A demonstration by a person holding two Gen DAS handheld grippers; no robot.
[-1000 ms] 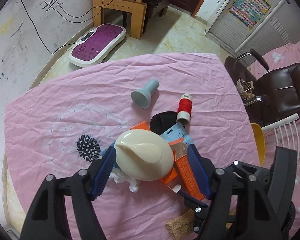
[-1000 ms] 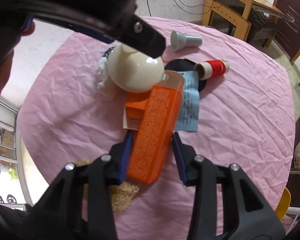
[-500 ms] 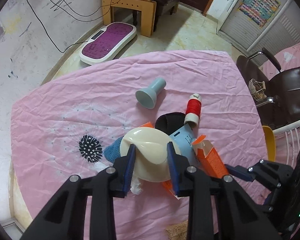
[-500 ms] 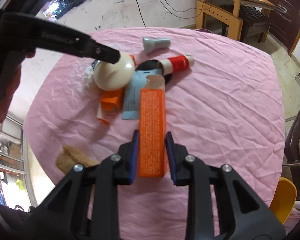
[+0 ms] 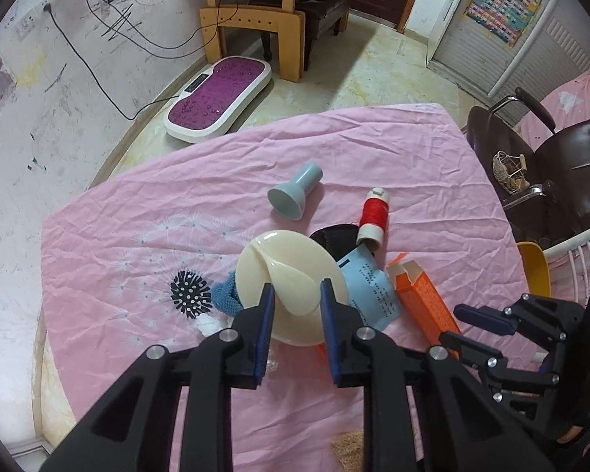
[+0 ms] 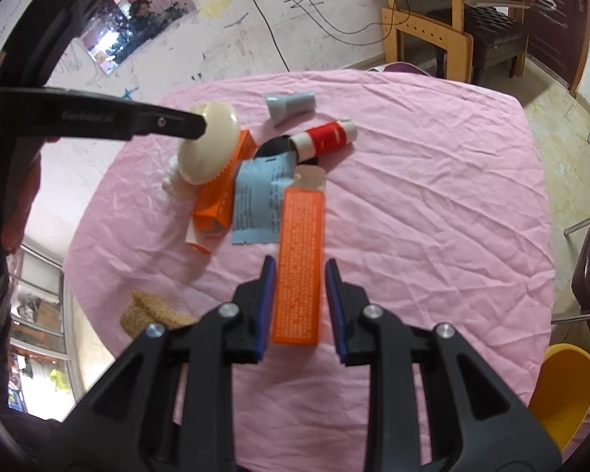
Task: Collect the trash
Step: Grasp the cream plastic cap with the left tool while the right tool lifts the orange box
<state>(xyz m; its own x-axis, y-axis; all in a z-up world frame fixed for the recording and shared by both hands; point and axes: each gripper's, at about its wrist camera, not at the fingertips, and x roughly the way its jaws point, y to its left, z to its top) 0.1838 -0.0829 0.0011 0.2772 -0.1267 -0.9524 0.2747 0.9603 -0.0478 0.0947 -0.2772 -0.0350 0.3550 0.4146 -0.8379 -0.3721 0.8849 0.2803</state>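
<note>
Between the blue pads of the left gripper [image 5: 294, 306] sits the raised handle of a cream round brush [image 5: 291, 279], pinched and tilted up off the pink tablecloth [image 5: 145, 212]. Right gripper [image 6: 299, 295] straddles the near end of an orange carton [image 6: 299, 263]; a sliver of gap shows on each side, so I cannot tell whether it grips. That carton lies just right of the brush, its torn flap pointing away. Between brush and carton lies a blue paper slip [image 5: 367, 291], partly under the brush. Beyond the brush rests a black disc [image 5: 334, 238], with a red thread spool [image 5: 375, 216] touching its far edge and a grey funnel-shaped piece [image 5: 295, 192] farther off. Left of the brush is a blue knitted scrap [image 5: 224, 295], white crumpled tissue [image 5: 208, 324], and under it a second orange box [image 6: 220, 192]
</note>
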